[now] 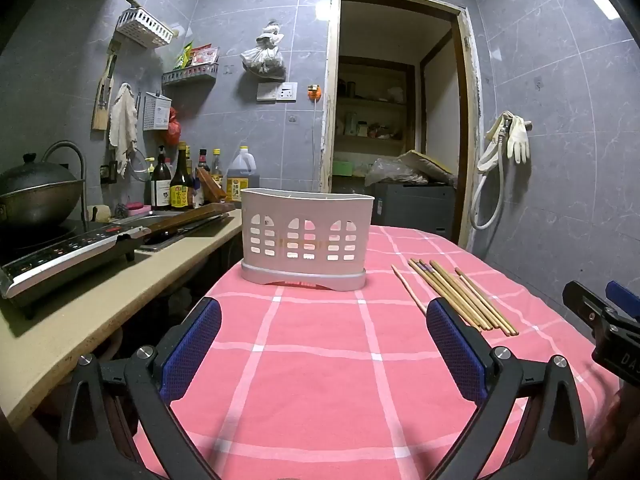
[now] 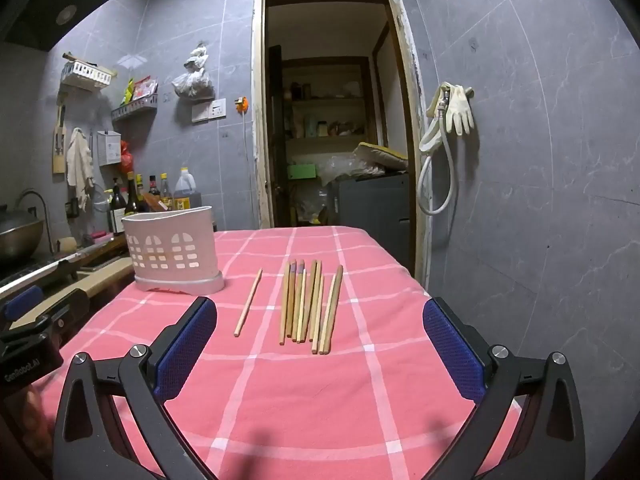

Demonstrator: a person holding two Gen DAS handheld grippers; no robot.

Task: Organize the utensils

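Observation:
A white slotted utensil holder (image 1: 306, 240) stands upright on the pink checked tablecloth (image 1: 320, 360); it also shows in the right wrist view (image 2: 174, 250) at the left. Several wooden chopsticks (image 2: 310, 306) lie side by side on the cloth, with one single chopstick (image 2: 248, 302) apart to their left; they also show in the left wrist view (image 1: 460, 296). My left gripper (image 1: 324, 332) is open and empty, in front of the holder. My right gripper (image 2: 320, 332) is open and empty, just short of the chopsticks' near ends.
A beige counter (image 1: 100, 300) at the left carries an induction cooker (image 1: 68, 256), a wok (image 1: 36, 196) and bottles (image 1: 180, 184). An open doorway (image 2: 332, 120) is behind the table. A hose and gloves (image 2: 448, 128) hang on the right wall.

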